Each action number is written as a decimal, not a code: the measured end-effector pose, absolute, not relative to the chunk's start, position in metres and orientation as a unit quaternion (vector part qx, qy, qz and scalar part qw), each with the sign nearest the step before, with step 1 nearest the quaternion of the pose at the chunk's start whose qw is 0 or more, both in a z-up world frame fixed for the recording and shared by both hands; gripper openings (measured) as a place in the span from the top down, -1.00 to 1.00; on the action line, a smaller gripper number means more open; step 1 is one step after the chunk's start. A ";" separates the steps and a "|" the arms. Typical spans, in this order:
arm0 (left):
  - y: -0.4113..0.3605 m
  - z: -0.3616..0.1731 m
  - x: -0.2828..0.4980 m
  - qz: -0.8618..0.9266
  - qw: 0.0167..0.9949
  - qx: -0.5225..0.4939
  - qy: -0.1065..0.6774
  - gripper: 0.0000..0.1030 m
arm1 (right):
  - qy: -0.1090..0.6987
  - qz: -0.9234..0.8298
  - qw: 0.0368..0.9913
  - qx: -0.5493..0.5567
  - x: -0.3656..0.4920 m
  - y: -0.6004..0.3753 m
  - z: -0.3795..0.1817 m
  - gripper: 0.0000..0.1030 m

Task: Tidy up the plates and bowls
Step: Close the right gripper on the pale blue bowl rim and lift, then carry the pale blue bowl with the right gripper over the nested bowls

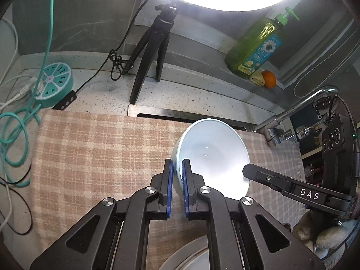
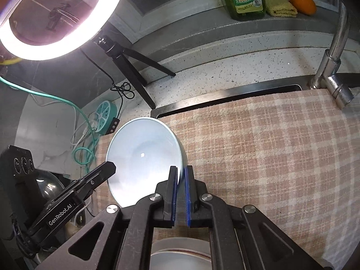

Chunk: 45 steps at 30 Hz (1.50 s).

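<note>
Nearest the lenses, below both pairs of tongs, a stack of pale plates point(image 2: 177, 256) lies at the bottom edge, and that stack is probably where the bowl either came from or is bound. Just beyond, the left tongs point(image 1: 177, 168) are clamped on the near-left rim of a pale blue bowl point(image 1: 213, 155), 1 blue pad inside the wall and 1 outside, while the right tongs point(image 2: 181, 176) pinch the opposite rim the same way, so the bowl hangs between the 2, tilted with its mouth toward the cameras, above the checked cloth point(image 1: 90, 148) spread over the bench and sink. My reading is that the step in hand is a 2-handed carry of this bowl; the next move calls for keeping both grips level with each other and lowering it squarely onto its place. Both tools point steeply downward, converging on the bowl. Farther off stand a black tripod point(image 1: 155, 51) and a green soap bottle point(image 1: 256, 47).
</note>
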<state>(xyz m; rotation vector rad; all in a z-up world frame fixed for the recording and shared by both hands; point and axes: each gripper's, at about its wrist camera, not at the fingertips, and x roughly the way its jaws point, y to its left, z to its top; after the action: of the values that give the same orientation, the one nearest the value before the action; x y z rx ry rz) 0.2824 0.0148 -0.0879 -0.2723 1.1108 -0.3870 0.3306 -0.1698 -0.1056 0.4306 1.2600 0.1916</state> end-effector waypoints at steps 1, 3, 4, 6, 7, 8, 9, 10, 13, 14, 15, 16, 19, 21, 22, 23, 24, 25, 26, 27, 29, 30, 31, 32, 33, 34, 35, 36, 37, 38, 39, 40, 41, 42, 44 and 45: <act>0.014 -0.085 0.280 -0.183 0.825 -0.127 0.519 0.88 | 0.582 0.090 0.783 0.199 0.328 -0.171 -0.103 0.89; 0.012 -0.077 0.273 -0.185 0.829 -0.126 0.513 0.88 | 0.579 0.091 0.785 0.200 0.321 -0.174 -0.097 0.89; 0.011 -0.074 0.270 -0.187 0.830 -0.126 0.510 0.88 | 0.577 0.091 0.786 0.202 0.318 -0.176 -0.094 0.89; 0.009 -0.069 0.263 -0.190 0.831 -0.126 0.507 0.87 | 0.574 0.092 0.787 0.205 0.310 -0.181 -0.088 0.89; 0.008 -0.067 0.259 -0.190 0.832 -0.127 0.505 0.88 | 0.572 0.092 0.788 0.206 0.306 -0.182 -0.085 0.89; 0.007 -0.065 0.256 -0.191 0.833 -0.128 0.504 0.88 | 0.571 0.092 0.789 0.206 0.303 -0.184 -0.083 0.89; 0.006 -0.064 0.252 -0.193 0.833 -0.128 0.502 0.88 | 0.569 0.092 0.791 0.204 0.298 -0.185 -0.079 0.89; 0.004 -0.062 0.248 -0.194 0.834 -0.127 0.501 0.88 | 0.567 0.092 0.793 0.203 0.293 -0.188 -0.076 0.89; 0.000 -0.056 0.237 -0.199 0.835 -0.128 0.498 0.88 | 0.562 0.091 0.798 0.200 0.280 -0.194 -0.066 0.89; -0.002 -0.054 0.232 -0.201 0.835 -0.128 0.496 0.88 | 0.560 0.091 0.799 0.199 0.277 -0.195 -0.064 0.89; -0.004 -0.053 0.228 -0.203 0.835 -0.128 0.495 0.88 | 0.559 0.090 0.800 0.199 0.271 -0.198 -0.061 0.89; -0.006 -0.051 0.224 -0.205 0.836 -0.127 0.494 0.88 | 0.557 0.088 0.801 0.200 0.268 -0.201 -0.059 0.89; -0.012 -0.045 0.212 -0.210 0.837 -0.126 0.490 0.88 | 0.553 0.086 0.804 0.199 0.254 -0.207 -0.053 0.89; -0.017 -0.042 0.203 -0.214 0.837 -0.126 0.488 0.88 | 0.551 0.084 0.806 0.199 0.244 -0.212 -0.049 0.89; -0.019 -0.040 0.200 -0.216 0.837 -0.126 0.487 0.88 | 0.551 0.084 0.807 0.199 0.240 -0.214 -0.047 0.89; -0.022 -0.039 0.195 -0.218 0.837 -0.124 0.486 0.88 | 0.549 0.083 0.808 0.197 0.235 -0.217 -0.045 0.89; -0.025 -0.037 0.191 -0.220 0.837 -0.123 0.485 0.88 | 0.548 0.081 0.808 0.198 0.230 -0.220 -0.044 0.89; -0.027 -0.037 0.188 -0.222 0.837 -0.123 0.484 0.88 | 0.548 0.080 0.809 0.199 0.225 -0.224 -0.042 0.89; -0.031 -0.035 0.183 -0.225 0.837 -0.122 0.483 0.88 | 0.548 0.079 0.809 0.200 0.220 -0.227 -0.041 0.89; -0.034 -0.035 0.180 -0.227 0.837 -0.121 0.483 0.88 | 0.547 0.077 0.809 0.201 0.215 -0.231 -0.040 0.89; -0.041 -0.033 0.172 -0.232 0.836 -0.119 0.483 0.87 | 0.546 0.074 0.809 0.204 0.206 -0.237 -0.039 0.89; -0.044 -0.033 0.168 -0.235 0.836 -0.118 0.483 0.87 | 0.545 0.072 0.809 0.206 0.200 -0.242 -0.038 0.89; -0.047 -0.033 0.165 -0.237 0.835 -0.116 0.483 0.87 | 0.545 0.070 0.810 0.207 0.196 -0.245 -0.038 0.89; -0.051 -0.033 0.160 -0.239 0.834 -0.116 0.483 0.87 | 0.544 0.069 0.810 0.208 0.191 -0.249 -0.037 0.89; -0.055 -0.032 0.157 -0.242 0.833 -0.115 0.484 0.87 | 0.544 0.067 0.810 0.208 0.185 -0.254 -0.036 0.89; -0.058 -0.032 0.154 -0.244 0.833 -0.114 0.484 0.87 | 0.543 0.065 0.810 0.209 0.181 -0.257 -0.035 0.89; -0.062 -0.032 0.150 -0.247 0.832 -0.112 0.485 0.87 | 0.543 0.063 0.811 0.211 0.176 -0.262 -0.035 0.89; -0.066 -0.032 0.147 -0.249 0.831 -0.111 0.485 0.87 | 0.542 0.062 0.811 0.212 0.171 -0.266 -0.034 0.89; -0.070 -0.032 0.144 -0.251 0.830 -0.111 0.485 0.87 | 0.541 0.060 0.811 0.213 0.167 -0.269 -0.033 0.89; -0.073 -0.031 0.141 -0.253 0.830 -0.110 0.485 0.88 | 0.539 0.058 0.813 0.213 0.163 -0.273 -0.031 0.89; -0.075 -0.030 0.139 -0.254 0.830 -0.109 0.485 0.88 | 0.537 0.056 0.814 0.213 0.159 -0.276 -0.029 0.89; -0.079 -0.030 0.136 -0.256 0.830 -0.108 0.484 0.87 | 0.536 0.055 0.815 0.213 0.155 -0.279 -0.028 0.89; -0.083 -0.029 0.133 -0.259 0.829 -0.107 0.484 0.87 | 0.535 0.054 0.816 0.213 0.152 -0.283 -0.026 0.89; -0.086 -0.029 0.130 -0.260 0.828 -0.107 0.485 0.87 | 0.534 0.053 0.817 0.213 0.150 -0.286 -0.026 0.89; -0.093 -0.031 0.124 -0.265 0.825 -0.107 0.488 0.87 | 0.533 0.050 0.817 0.215 0.143 -0.295 -0.025 0.89; -0.097 -0.032 0.121 -0.267 0.823 -0.107 0.489 0.87 | 0.532 0.049 0.817 0.216 0.139 -0.299 -0.025 0.89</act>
<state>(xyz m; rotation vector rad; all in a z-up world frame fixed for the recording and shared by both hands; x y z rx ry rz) 0.1214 -0.0965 -0.0319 -0.2276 1.0408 -0.5679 0.1393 -0.2991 -0.0246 0.4610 1.1343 0.1043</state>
